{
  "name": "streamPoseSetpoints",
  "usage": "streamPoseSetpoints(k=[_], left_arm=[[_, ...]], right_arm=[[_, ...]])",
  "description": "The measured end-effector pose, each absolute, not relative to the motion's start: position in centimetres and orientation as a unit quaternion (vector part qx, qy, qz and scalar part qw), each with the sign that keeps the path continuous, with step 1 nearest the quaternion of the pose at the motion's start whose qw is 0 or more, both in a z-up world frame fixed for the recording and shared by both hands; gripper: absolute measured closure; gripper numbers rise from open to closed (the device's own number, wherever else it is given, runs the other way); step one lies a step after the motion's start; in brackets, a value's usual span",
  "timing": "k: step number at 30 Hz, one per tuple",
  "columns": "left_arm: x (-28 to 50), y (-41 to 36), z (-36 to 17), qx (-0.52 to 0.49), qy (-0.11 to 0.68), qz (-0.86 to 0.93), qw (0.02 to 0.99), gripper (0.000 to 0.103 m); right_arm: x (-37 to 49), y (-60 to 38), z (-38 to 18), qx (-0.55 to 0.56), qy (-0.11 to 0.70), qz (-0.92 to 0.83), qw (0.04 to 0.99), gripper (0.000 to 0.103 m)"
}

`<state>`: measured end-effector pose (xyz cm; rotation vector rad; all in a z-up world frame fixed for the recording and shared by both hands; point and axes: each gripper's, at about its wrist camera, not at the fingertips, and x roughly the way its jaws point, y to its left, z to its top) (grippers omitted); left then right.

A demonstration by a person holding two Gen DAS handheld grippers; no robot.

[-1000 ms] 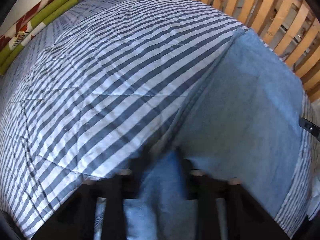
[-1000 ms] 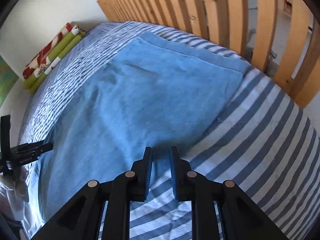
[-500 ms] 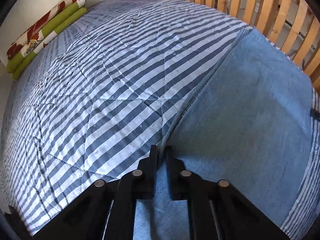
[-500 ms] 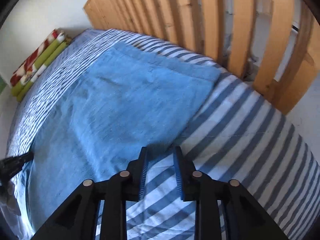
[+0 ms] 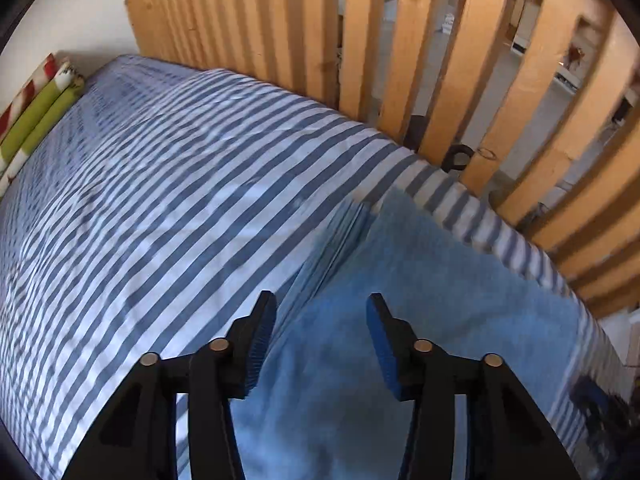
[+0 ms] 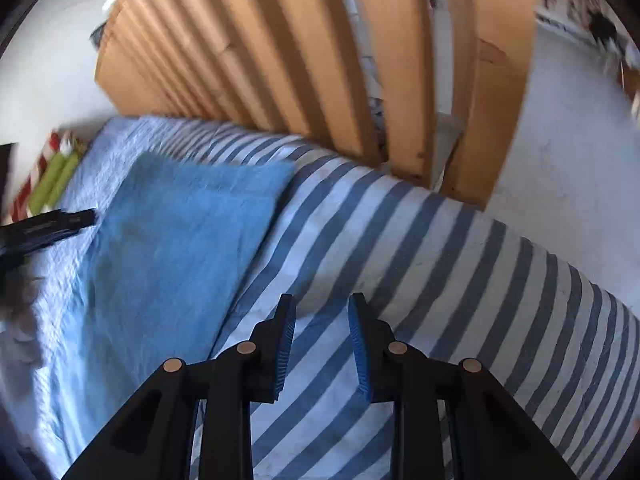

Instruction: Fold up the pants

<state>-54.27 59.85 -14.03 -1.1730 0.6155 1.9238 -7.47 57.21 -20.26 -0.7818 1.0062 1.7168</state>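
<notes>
Pants lie folded flat on the striped bed, by the slat rail. Left gripper above them, fingers opening, empty. Right gripper over bare sheet, fingers narrow, empty.

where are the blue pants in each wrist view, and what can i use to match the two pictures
Left wrist view: the blue pants fill the lower right, under and beyond the left gripper, whose jaws are opening with nothing clamped.
Right wrist view: the pants lie flat at centre left, left of the right gripper, which hangs over the striped bedspread.
Shared landmark: the wooden slat railing along the bed's far edge.
</notes>
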Motion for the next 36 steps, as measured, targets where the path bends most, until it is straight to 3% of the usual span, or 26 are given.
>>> streamPoseSetpoints(k=[4, 6, 7, 9, 15, 16, 17, 19, 23, 25, 26, 28, 31, 33, 34, 35, 36], left_arm=[[-55.1, 62.0, -15.6, -0.469, 0.232, 0.762, 0.382, 0.049], [-55.4, 62.3, -16.2, -0.481, 0.221, 0.756, 0.386, 0.071], [-55.4, 62.4, -16.5, -0.485, 0.22, 0.753, 0.386, 0.09], [-55.1, 62.5, -16.5, -0.469, 0.236, 0.765, 0.373, 0.103], [-54.9, 61.6, -15.9, -0.44, 0.245, 0.784, 0.362, 0.103], [-55.1, 61.2, -15.7, -0.443, 0.235, 0.789, 0.356, 0.099], [-55.5, 60.9, -15.7, -0.456, 0.22, 0.784, 0.359, 0.087], [-55.5, 60.6, -15.6, -0.457, 0.211, 0.782, 0.367, 0.074], [-54.9, 61.3, -16.0, -0.457, 0.231, 0.763, 0.395, 0.06], [-54.7, 61.6, -16.4, -0.453, 0.244, 0.764, 0.389, 0.063], [-54.6, 61.6, -16.4, -0.457, 0.241, 0.761, 0.393, 0.082], [-54.8, 61.6, -16.4, -0.459, 0.24, 0.762, 0.388, 0.098], [-54.9, 60.5, -15.4, -0.458, 0.213, 0.767, 0.397, 0.097], [-55.7, 60.1, -15.1, -0.472, 0.197, 0.755, 0.411, 0.077], [-55.7, 59.9, -14.9, -0.474, 0.198, 0.75, 0.416, 0.058], [-55.6, 59.9, -14.7, -0.471, 0.199, 0.751, 0.418, 0.051], [-55.4, 59.8, -14.6, -0.468, 0.203, 0.749, 0.422, 0.051]], right_arm=[[-7.7, 57.3, -20.3, -0.325, 0.392, 0.704, 0.495, 0.077], [-8.1, 57.2, -20.3, -0.325, 0.39, 0.706, 0.494, 0.07], [-8.3, 57.2, -20.3, -0.324, 0.391, 0.707, 0.492, 0.069], [-8.6, 57.1, -20.4, -0.326, 0.387, 0.709, 0.491, 0.066], [-8.1, 57.2, -20.5, -0.32, 0.395, 0.713, 0.484, 0.065], [-8.4, 57.4, -20.4, -0.318, 0.398, 0.713, 0.482, 0.064], [-8.2, 57.4, -20.5, -0.317, 0.399, 0.713, 0.481, 0.064], [-8.4, 57.6, -20.4, -0.317, 0.4, 0.713, 0.481, 0.064], [-9.0, 57.5, -20.4, -0.321, 0.394, 0.713, 0.483, 0.062], [-9.2, 57.7, -20.5, -0.323, 0.392, 0.714, 0.482, 0.061], [-9.2, 57.7, -20.6, -0.323, 0.391, 0.714, 0.482, 0.061], [-9.2, 57.6, -20.5, -0.323, 0.392, 0.715, 0.481, 0.061], [-9.2, 57.7, -20.6, -0.322, 0.394, 0.715, 0.478, 0.061], [-8.9, 57.5, -20.6, -0.322, 0.394, 0.716, 0.478, 0.061], [-8.9, 57.5, -20.7, -0.323, 0.393, 0.716, 0.479, 0.061], [-8.9, 57.5, -20.7, -0.323, 0.393, 0.715, 0.479, 0.061], [-8.9, 57.5, -20.7, -0.323, 0.393, 0.715, 0.479, 0.061]])
